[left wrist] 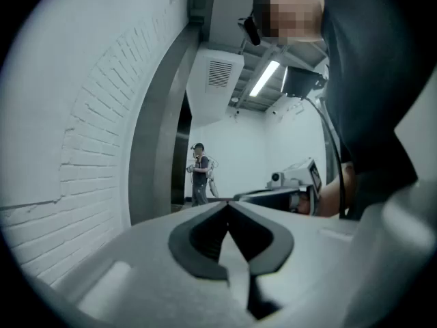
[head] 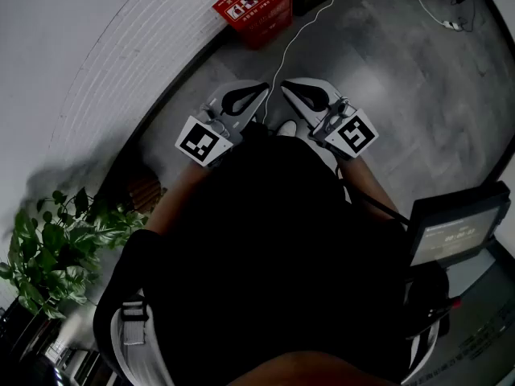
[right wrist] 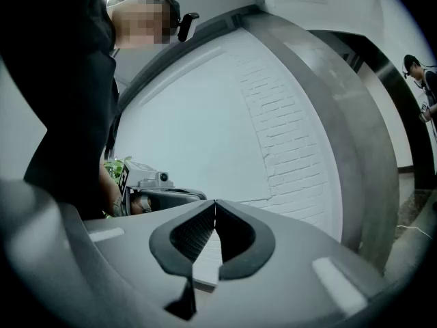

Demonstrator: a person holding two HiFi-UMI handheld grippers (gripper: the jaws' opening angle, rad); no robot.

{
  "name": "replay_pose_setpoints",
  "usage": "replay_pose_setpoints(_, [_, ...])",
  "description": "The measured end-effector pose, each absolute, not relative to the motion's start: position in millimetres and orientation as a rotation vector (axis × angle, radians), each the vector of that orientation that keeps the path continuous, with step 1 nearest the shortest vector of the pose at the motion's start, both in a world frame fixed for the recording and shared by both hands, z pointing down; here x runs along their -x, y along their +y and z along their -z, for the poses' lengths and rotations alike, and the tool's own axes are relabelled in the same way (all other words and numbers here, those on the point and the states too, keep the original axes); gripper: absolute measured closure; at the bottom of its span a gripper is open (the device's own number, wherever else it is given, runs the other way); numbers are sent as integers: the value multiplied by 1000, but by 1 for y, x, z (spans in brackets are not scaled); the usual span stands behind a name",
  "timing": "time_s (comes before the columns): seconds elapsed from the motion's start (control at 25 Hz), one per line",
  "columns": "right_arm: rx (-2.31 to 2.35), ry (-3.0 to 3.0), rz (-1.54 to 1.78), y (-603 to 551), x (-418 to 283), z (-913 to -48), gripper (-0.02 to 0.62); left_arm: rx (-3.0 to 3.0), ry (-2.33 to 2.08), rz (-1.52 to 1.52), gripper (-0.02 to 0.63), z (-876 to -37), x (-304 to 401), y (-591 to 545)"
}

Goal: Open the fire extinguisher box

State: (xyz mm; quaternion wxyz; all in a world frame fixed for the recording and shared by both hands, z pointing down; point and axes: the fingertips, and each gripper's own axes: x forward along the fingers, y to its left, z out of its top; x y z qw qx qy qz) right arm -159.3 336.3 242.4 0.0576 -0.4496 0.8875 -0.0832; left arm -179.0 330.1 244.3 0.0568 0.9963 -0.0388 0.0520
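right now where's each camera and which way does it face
head view: on the person's head, looking steeply down at floor and red box; torso, left claw, right claw show
left gripper view: on the left claw, along its shut jaws past a brick wall to a far person; arm shows right
right gripper view: on the right claw, facing that wall; torso shows left
shared: both gripper views catch wall, far person, other claw
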Motion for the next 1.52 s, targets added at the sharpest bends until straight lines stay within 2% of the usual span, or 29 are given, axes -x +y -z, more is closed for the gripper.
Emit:
replay_pose_setpoints(0.4, [1410,2684,256,318,147,-244,586,-3025,-55,-134,604,-243,163,309])
replay_pose_setpoints(0.76, [1364,2749,266,216,119,-245,586,-3016,-114,-54,604,-249,130,207])
replay_pose_setpoints(1.2, [1289,2867,263,129,132,-250,586,-2984,-242,-20,604,-253,149,117])
replay_pose_setpoints(1.52, [1077,2945,293,79,95,-258,586,-2920,-453,-38,604,-265,117,75])
